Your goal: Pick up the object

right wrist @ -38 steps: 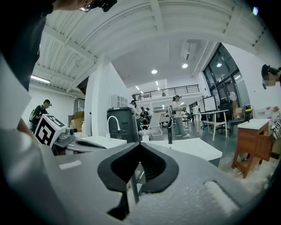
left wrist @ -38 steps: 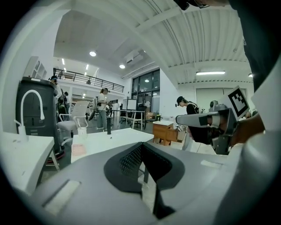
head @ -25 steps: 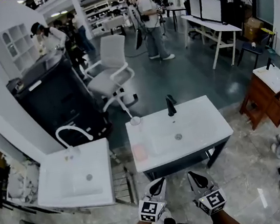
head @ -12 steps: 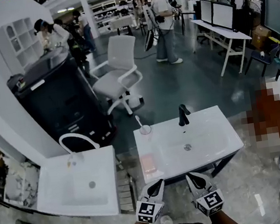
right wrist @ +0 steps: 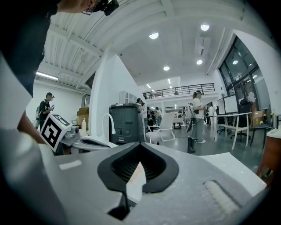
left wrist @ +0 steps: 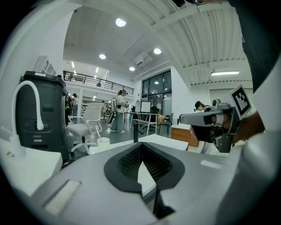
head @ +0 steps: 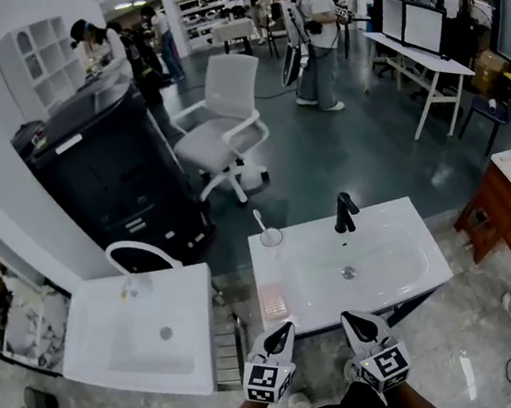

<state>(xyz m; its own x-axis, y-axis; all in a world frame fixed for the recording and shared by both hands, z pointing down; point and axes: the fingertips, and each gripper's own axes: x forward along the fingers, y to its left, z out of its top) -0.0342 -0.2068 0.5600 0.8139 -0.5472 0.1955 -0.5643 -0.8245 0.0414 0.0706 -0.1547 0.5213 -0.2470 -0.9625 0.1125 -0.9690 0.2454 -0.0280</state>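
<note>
OK, loose things on the white sink top (head: 433, 258): a small cup (head: 271, 238) at the far-left corner with a thin stick leaning in it, and a flat pinkish piece (head: 274, 299) along the left edge, closer to the near-left corner. Can't tell which of the two is the object. Black faucet (head: 343, 212) stands at the middle of the far edge, drain (head: 348, 272) in the basin centre. Left gripper (head: 283, 332) and right gripper (head: 355, 320) sit side by side right at the near edge, pointing at the basin, well apart from the cup. Both have jaws closed tip to tip, nothing between them. Left of this unit is a second white sink (head: 98, 357) with a curved white faucet (head: 135, 255). Behind that are a black cabinet (head: 110, 176) and a white office chair (head: 221, 123).
</note>
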